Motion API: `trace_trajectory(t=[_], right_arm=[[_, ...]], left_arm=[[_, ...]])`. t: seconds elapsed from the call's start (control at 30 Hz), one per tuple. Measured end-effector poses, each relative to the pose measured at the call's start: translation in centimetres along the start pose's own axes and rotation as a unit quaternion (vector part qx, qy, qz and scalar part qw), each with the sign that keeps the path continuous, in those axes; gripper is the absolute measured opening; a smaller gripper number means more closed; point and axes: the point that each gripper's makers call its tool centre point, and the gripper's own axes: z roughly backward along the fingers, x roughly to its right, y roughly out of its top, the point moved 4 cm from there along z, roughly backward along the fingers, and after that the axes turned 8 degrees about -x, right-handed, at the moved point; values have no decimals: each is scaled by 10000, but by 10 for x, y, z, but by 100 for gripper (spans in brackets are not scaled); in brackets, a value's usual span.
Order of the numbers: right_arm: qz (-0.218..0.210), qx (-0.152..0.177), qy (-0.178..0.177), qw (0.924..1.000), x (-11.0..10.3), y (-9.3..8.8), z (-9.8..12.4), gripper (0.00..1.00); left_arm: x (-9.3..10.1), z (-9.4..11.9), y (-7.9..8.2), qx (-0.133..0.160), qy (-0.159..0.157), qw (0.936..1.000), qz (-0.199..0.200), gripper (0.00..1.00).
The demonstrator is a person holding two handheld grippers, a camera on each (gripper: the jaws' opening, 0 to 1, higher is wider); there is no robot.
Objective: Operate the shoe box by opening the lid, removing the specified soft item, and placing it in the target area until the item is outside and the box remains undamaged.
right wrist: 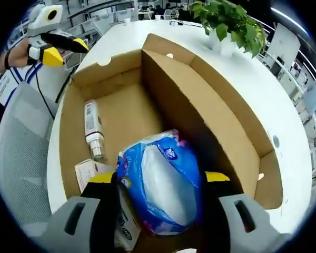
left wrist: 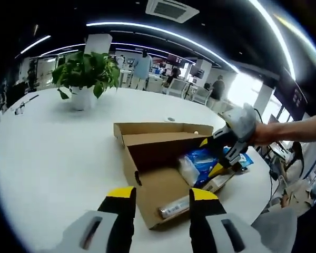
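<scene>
The brown cardboard shoe box (left wrist: 154,187) lies on the white table with its lid (left wrist: 163,133) folded back. A soft blue-and-white tissue pack (right wrist: 160,182) sits inside the box (right wrist: 121,105), pinched between the yellow-tipped fingers of my right gripper (right wrist: 159,177). In the left gripper view the right gripper (left wrist: 211,156) reaches in from the right, closed around the blue pack (left wrist: 203,161). My left gripper (left wrist: 162,195) hovers at the box's near corner, open with nothing between its fingers. It also appears as the left gripper (right wrist: 67,48) beyond the box's far end.
A small bottle (right wrist: 93,129) and a white carton (right wrist: 87,171) lie on the box floor beside the pack. A potted plant (left wrist: 87,74) stands farther back on the table (left wrist: 52,153). A grey chair (right wrist: 21,142) stands off the table edge. People stand in the background.
</scene>
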Motion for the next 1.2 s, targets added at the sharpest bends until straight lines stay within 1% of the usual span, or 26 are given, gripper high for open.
trace_trajectory(t=[0.17,0.27,0.37,0.5,0.7,0.77,0.83,0.97,1.03,1.1,1.17,1.2], right_arm=[[170,-150,48,9997,1,1,-7,61],[214,-219,216,9993,0,2,-8,61],[357,-213,391,9984,-3,5,-6,60],[623,-364,532,9960,-5,6,-8,59],[1017,-688,507,9911,-6,7,-18,60],[1156,-809,450,9890,-2,7,-26,61],[1302,-960,364,9862,-2,3,-32,61],[1393,-1097,215,9839,-6,0,-39,61],[1363,-1108,276,9841,-7,0,-36,60],[1385,-1048,295,9844,-9,-1,-31,60],[1318,-990,290,9859,-10,-1,-29,59],[1296,-959,297,9865,-11,-2,-28,57]], left_arm=[[-2,2,-1,11,13,10000,43,36],[-2,3,-2,4,-4,10000,78,37],[-3,4,-3,-15,-13,10000,97,38],[-4,3,-5,-16,-34,9998,169,39],[-5,3,-6,-21,-46,9998,196,41],[-7,4,-5,-11,-51,9998,215,42],[-8,5,-5,1,-40,9997,224,42],[-11,8,-5,31,-23,9996,268,42],[-13,10,-6,31,-9,9996,295,41],[-13,11,-7,42,-7,9995,327,41],[-12,12,-8,42,-8,9994,353,41],[-11,12,-8,44,-10,9993,362,41]])
